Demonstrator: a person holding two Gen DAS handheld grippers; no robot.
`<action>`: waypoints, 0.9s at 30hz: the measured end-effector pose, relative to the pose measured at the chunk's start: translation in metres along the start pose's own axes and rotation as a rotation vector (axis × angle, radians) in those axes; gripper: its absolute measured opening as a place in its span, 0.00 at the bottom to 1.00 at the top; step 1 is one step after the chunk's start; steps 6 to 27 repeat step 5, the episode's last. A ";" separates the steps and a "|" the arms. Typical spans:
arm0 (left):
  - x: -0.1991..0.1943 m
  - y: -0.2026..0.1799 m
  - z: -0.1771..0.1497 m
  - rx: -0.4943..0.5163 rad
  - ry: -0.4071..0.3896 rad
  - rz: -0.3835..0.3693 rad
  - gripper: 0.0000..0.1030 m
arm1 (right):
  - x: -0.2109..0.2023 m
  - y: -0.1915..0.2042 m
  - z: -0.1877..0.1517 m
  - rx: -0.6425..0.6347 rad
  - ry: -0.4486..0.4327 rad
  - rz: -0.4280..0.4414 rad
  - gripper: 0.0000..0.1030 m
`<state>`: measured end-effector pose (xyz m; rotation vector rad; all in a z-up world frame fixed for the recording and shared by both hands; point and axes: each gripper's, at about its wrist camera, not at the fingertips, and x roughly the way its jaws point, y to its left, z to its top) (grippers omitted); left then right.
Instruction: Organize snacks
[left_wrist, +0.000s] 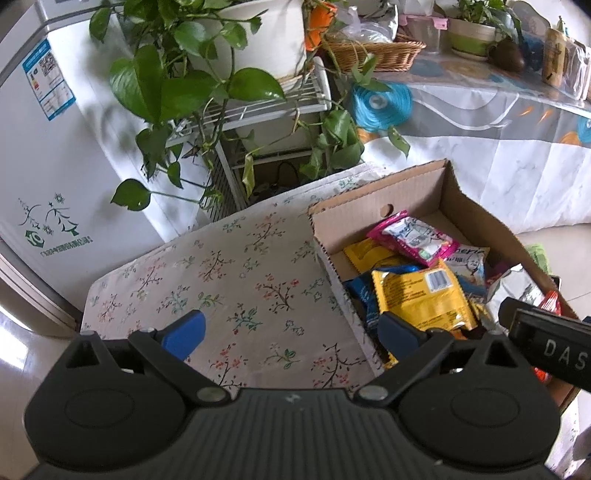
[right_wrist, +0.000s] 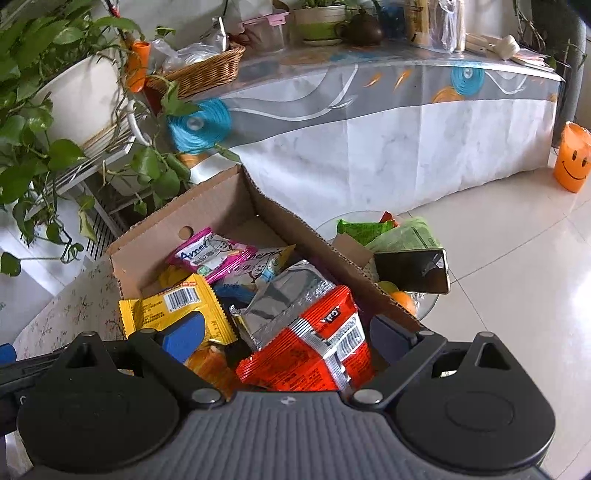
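Your right gripper (right_wrist: 286, 338) is spread wide and empty above the brown cardboard box (right_wrist: 207, 206). The crinkled red and silver snack packet (right_wrist: 310, 343) lies between its blue fingers, at the near end of the box, on top of other packets. Your left gripper (left_wrist: 291, 328), also spread and empty, is over the floral cloth (left_wrist: 229, 273), just beside the box.

Corrugated cardboard box (right_wrist: 229, 199), matt; glossy foil-and-plastic packets (right_wrist: 310, 343) crinkle between the right hand-held gripper's (right_wrist: 286, 338) fingers. Floral cloth (left_wrist: 229, 273) ahead of the left one, matt.
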<state>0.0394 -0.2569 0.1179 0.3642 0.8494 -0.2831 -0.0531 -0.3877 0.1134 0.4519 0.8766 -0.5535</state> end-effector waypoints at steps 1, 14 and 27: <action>0.001 0.002 -0.002 -0.002 0.003 0.003 0.96 | 0.001 0.003 -0.001 -0.012 0.003 0.001 0.96; 0.004 0.014 -0.010 -0.009 0.013 0.009 0.96 | 0.003 0.014 -0.006 -0.067 0.016 0.016 0.96; 0.004 0.014 -0.010 -0.009 0.013 0.009 0.96 | 0.003 0.014 -0.006 -0.067 0.016 0.016 0.96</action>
